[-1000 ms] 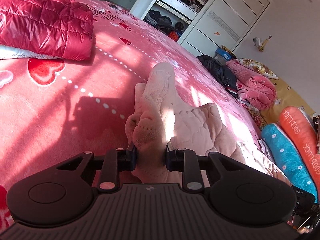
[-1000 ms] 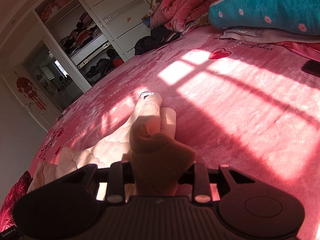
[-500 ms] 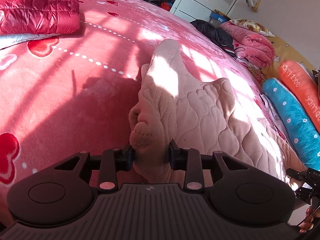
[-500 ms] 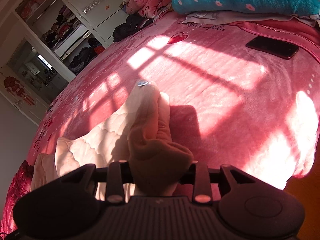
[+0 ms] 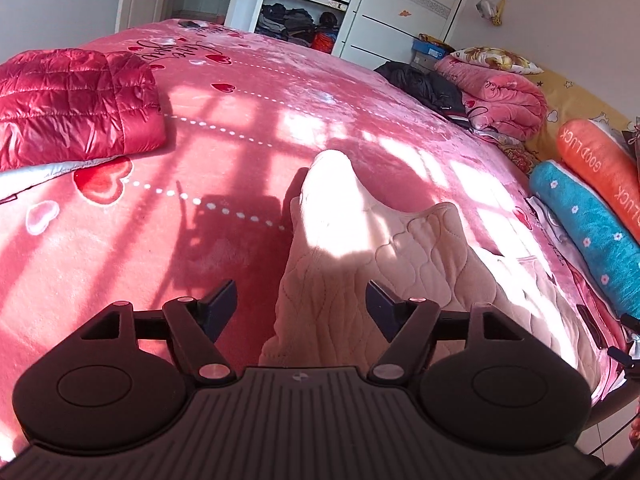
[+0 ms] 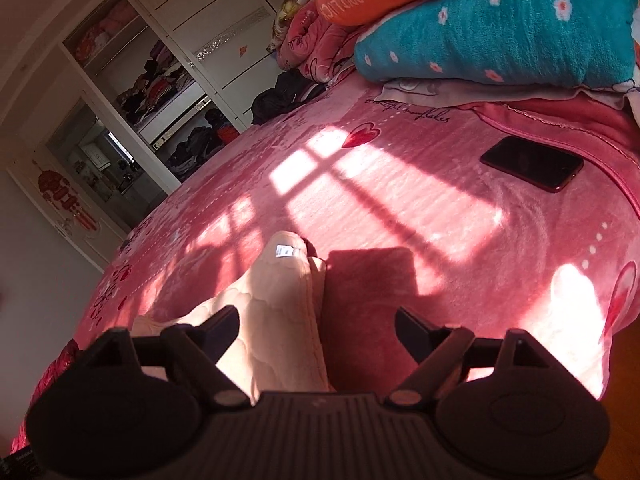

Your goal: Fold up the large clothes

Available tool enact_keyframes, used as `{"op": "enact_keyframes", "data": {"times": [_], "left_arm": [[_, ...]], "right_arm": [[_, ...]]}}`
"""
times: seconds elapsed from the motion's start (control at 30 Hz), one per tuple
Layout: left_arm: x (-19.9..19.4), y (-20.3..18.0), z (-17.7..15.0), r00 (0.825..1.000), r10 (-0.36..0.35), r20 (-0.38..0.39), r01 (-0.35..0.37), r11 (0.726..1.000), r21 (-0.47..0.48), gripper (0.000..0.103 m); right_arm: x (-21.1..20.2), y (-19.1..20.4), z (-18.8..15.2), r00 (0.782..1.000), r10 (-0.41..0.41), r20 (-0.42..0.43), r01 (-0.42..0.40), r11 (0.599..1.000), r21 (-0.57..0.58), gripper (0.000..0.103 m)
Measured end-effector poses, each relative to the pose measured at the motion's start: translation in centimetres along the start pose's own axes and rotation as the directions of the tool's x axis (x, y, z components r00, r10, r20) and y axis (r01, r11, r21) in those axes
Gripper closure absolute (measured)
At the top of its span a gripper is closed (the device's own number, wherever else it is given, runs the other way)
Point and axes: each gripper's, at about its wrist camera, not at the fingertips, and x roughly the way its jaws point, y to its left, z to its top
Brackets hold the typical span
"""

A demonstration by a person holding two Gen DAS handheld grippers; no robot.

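Cream quilted fabric: we see the garment (image 5: 372,264) folded into a long band on the pink bed (image 5: 120,248), running from its near edge toward the middle. The left gripper (image 5: 300,300) and right gripper (image 6: 316,324) have just been opening; both pairs of fingers stand wide, the garment between them unpressed. Its near end is hidden beneath the grippers; sunlight washes out its far tip.

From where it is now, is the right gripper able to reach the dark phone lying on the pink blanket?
Probably yes. The right gripper is open and holds nothing, and only bare pink blanket lies between it and the phone. The quilted garment is to the other side, not in the way.
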Motion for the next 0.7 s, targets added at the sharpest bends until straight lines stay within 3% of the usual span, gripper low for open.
{"op": "enact_keyframes", "data": {"times": [0.27,0.57,0.67,0.7], "left_arm": [[5.9,0.2,2.2,0.991,-0.069,-0.116,0.066,0.997,-0.037,0.011],[10.5,1.0,2.9,0.972,-0.136,-0.19,0.127,0.99,-0.06,0.011],[12.1,1.3,3.0,0.951,-0.215,-0.222,0.199,0.976,-0.093,0.007],[12.6,1.4,2.9,0.942,-0.239,-0.235,0.22,0.97,-0.103,0.006]], "right_arm": [[7.5,-2.8,1.4,0.977,0.164,-0.138,-0.15,0.983,0.104,0.014],[12.8,-4.0,0.7,0.932,0.24,-0.271,-0.205,0.967,0.152,0.009],[13.5,-3.5,0.8,0.913,0.27,-0.305,-0.245,0.962,0.118,0.003],[13.9,-3.5,0.9,0.898,0.294,-0.326,-0.27,0.956,0.118,0.001]]}}
